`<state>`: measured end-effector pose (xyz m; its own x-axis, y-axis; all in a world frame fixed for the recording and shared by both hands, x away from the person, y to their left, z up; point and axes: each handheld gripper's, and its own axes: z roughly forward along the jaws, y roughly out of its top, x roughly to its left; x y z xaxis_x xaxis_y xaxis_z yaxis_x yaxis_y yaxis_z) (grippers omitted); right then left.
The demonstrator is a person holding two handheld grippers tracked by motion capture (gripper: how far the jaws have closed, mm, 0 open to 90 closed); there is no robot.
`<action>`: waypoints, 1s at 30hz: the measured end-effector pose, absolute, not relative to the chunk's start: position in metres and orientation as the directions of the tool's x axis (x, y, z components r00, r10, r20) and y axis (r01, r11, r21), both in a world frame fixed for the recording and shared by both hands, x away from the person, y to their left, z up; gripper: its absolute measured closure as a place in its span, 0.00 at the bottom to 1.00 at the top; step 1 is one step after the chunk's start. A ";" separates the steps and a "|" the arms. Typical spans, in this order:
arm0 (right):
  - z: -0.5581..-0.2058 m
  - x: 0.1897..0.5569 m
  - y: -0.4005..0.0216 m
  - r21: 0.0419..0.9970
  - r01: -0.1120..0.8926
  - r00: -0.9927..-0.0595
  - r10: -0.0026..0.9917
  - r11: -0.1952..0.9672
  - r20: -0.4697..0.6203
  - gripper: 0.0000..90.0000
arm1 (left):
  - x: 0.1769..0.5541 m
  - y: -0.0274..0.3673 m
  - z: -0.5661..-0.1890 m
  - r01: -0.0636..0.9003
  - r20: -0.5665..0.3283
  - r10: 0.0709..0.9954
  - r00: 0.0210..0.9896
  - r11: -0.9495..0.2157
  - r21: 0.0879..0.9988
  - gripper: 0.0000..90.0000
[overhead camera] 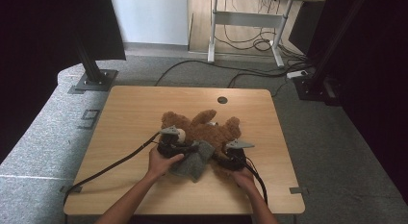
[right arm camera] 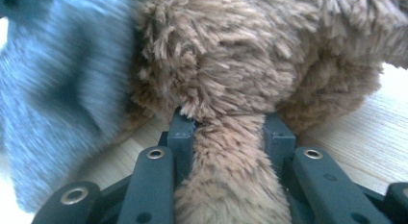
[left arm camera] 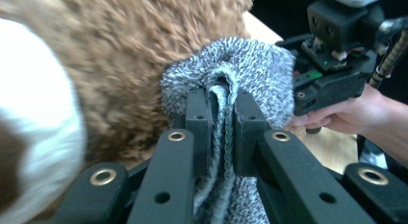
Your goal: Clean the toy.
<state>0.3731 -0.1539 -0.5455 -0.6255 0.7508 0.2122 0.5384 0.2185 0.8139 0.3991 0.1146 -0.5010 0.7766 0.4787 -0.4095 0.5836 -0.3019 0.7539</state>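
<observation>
Brown teddy bear (overhead camera: 207,130): frame centre, lying on table (overhead camera: 134,113). Left gripper (left arm camera: 222,113) clamped on grey knit garment (left arm camera: 250,65); right gripper (right arm camera: 230,130) clamped on bear limb. Dressing apparently incomplete; garment bunched beside bear.

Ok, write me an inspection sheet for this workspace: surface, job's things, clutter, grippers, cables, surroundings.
Surface: wooden table, round grommet hole near far edge.
Job's things: brown teddy bear lying mid-table; grey knitted garment at its near side.
Clutter: nothing seen.
Grippers: left gripper shut on the knitted garment; right gripper shut on a furry part of the bear.
Cables: left gripper cable trails across the table; floor cables beyond it.
Surroundings: grey carpet, desk frame, black stand posts.
</observation>
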 end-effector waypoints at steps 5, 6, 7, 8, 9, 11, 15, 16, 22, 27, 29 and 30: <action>-0.546 0.373 -0.154 0.813 0.543 -0.621 0.753 0.212 0.219 0.72 | 0.401 0.109 -0.504 0.592 -0.417 0.473 0.776 -0.317 0.742 0.88; -0.546 0.373 -0.154 0.813 0.543 -0.621 0.753 0.212 0.218 0.72 | 0.401 0.110 -0.504 0.592 -0.414 0.477 0.775 -0.320 0.740 0.88; -0.546 0.373 -0.154 0.812 0.542 -0.623 0.752 0.215 0.217 0.72 | 0.400 0.110 -0.504 0.590 -0.407 0.483 0.775 -0.325 0.739 0.88; -0.546 0.373 -0.154 0.813 0.539 -0.624 0.752 0.217 0.213 0.72 | 0.400 0.110 -0.503 0.584 -0.395 0.489 0.778 -0.332 0.740 0.88; -0.546 0.373 -0.153 0.814 0.538 -0.625 0.752 0.220 0.210 0.72 | 0.399 0.111 -0.503 0.575 -0.378 0.496 0.782 -0.342 0.743 0.88; -0.545 0.372 -0.154 0.814 0.537 -0.625 0.752 0.222 0.208 0.72 | 0.397 0.115 -0.501 0.563 -0.352 0.509 0.785 -0.353 0.747 0.88; -0.545 0.372 -0.154 0.813 0.538 -0.629 0.749 0.224 0.210 0.72 | 0.400 0.137 -0.506 0.598 -0.385 0.533 0.754 -0.314 0.737 0.88; -0.545 0.372 -0.154 0.813 0.537 -0.631 0.747 0.225 0.210 0.72 | 0.401 0.144 -0.508 0.611 -0.394 0.545 0.740 -0.300 0.733 0.88; -0.543 0.371 -0.153 0.821 0.526 -0.631 0.749 0.222 0.201 0.66 | 0.403 0.177 -0.511 0.640 -0.420 0.573 0.704 -0.255 0.725 0.88; -0.534 0.366 -0.153 0.829 0.510 -0.622 0.765 0.231 0.169 0.56 | 0.405 0.170 -0.518 0.647 -0.423 0.570 0.704 -0.272 0.712 0.88; -0.527 0.363 -0.155 0.837 0.497 -0.616 0.772 0.228 0.156 0.52 | 0.406 0.167 -0.520 0.646 -0.420 0.568 0.708 -0.282 0.709 0.88; -0.523 0.362 -0.157 0.843 0.490 -0.611 0.777 0.221 0.151 0.48 | 0.406 0.166 -0.520 0.646 -0.418 0.568 0.709 -0.284 0.709 0.88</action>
<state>0.3619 -0.1566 -0.5225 -0.6111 0.7770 0.1512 0.4898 0.2211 0.8433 0.4061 0.1663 -0.5201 0.7088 0.5681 -0.4181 0.6456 -0.2836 0.7091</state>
